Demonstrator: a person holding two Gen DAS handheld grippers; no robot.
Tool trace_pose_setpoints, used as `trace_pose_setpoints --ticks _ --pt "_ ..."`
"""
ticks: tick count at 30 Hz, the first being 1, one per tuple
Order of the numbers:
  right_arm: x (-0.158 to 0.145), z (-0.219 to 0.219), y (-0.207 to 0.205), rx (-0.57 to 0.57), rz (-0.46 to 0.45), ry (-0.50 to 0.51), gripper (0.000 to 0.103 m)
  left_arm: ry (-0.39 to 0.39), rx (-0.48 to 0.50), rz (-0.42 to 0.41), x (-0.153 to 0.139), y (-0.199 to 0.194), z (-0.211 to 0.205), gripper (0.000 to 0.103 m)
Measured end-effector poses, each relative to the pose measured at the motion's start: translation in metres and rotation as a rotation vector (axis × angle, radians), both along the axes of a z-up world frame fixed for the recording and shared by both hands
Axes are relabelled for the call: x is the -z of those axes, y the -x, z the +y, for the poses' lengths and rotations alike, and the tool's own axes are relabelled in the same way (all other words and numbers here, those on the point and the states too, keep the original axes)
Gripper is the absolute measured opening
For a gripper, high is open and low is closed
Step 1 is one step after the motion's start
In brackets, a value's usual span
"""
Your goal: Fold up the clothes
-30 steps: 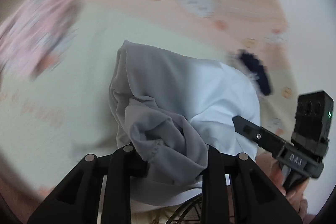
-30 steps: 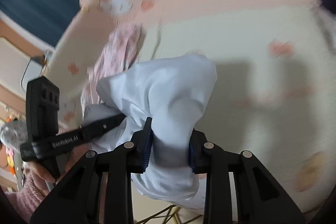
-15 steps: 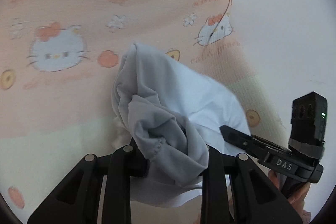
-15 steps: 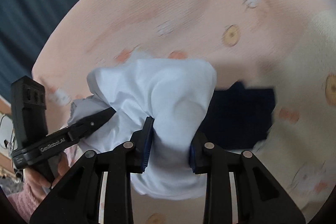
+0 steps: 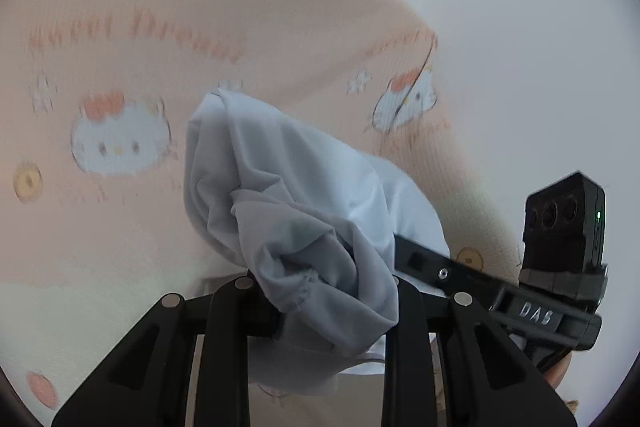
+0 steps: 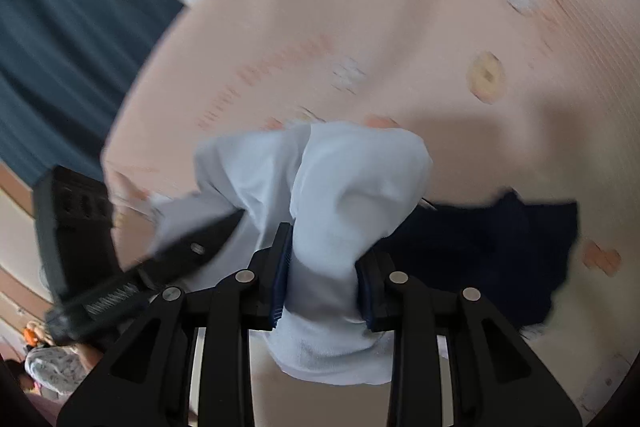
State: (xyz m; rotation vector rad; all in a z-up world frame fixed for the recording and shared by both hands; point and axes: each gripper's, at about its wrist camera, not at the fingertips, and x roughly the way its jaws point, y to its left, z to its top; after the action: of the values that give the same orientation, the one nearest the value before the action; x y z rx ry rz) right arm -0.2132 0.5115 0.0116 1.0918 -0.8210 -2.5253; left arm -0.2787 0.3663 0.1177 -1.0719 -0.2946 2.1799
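Observation:
A pale blue-white garment (image 5: 304, 203) hangs bunched above the bed, held from both sides. My left gripper (image 5: 336, 303) is shut on a thick fold of it, and the cloth hides the fingertips. My right gripper (image 6: 322, 275) is shut on another bunch of the same garment (image 6: 352, 187), squeezed between its blue pads (image 6: 282, 267). In the left wrist view the right gripper (image 5: 416, 259) reaches into the cloth from the right. In the right wrist view the left gripper (image 6: 224, 227) enters the cloth from the left, blurred.
A peach bedsheet (image 5: 120, 67) with cartoon cats and lettering lies under the garment. A dark navy garment (image 6: 500, 247) lies on the sheet just right of my right gripper. A white wall (image 5: 520, 27) stands behind the bed, a blue curtain (image 6: 60, 27) at the left.
Both grippers have carried the bunched garment up and across the bed, from the pale green part to the peach part near the wall. The navy garment now lies close below the right gripper.

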Motion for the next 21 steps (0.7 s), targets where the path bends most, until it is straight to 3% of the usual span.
trace_pose_setpoints --ticks 4,7,10,14,15,16,18,19,21 --pt "-0.015 -0.003 0.007 0.011 0.068 0.079 0.029 0.011 0.005 -0.018 -0.003 0.005 0.000 0.026" --pt "0.011 0.014 0.007 0.064 -0.002 0.055 0.029 -0.024 0.065 -0.104 0.039 0.007 0.020 0.026" --pt "0.046 0.044 -0.001 0.128 -0.063 0.034 0.029 0.012 0.130 -0.107 0.076 0.009 0.052 0.026" --pt "0.075 0.076 -0.015 0.145 -0.117 -0.036 0.029 -0.020 0.192 -0.135 0.119 0.004 0.082 0.028" --pt "0.084 0.083 -0.018 0.144 -0.137 -0.053 0.034 -0.023 0.191 -0.156 0.126 0.005 0.083 0.031" --pt "0.092 0.092 -0.021 0.144 -0.163 -0.056 0.035 -0.013 0.191 -0.176 0.135 0.007 0.085 0.039" --pt "0.102 0.111 -0.030 0.176 -0.221 -0.028 0.047 0.005 0.191 -0.218 0.147 0.009 0.084 0.046" --pt "0.101 0.118 -0.033 0.195 -0.223 -0.019 0.047 0.003 0.186 -0.212 0.148 0.009 0.081 0.046" --pt "0.076 0.125 -0.043 0.270 -0.146 -0.039 0.047 0.003 0.143 -0.145 0.132 0.004 0.071 0.046"
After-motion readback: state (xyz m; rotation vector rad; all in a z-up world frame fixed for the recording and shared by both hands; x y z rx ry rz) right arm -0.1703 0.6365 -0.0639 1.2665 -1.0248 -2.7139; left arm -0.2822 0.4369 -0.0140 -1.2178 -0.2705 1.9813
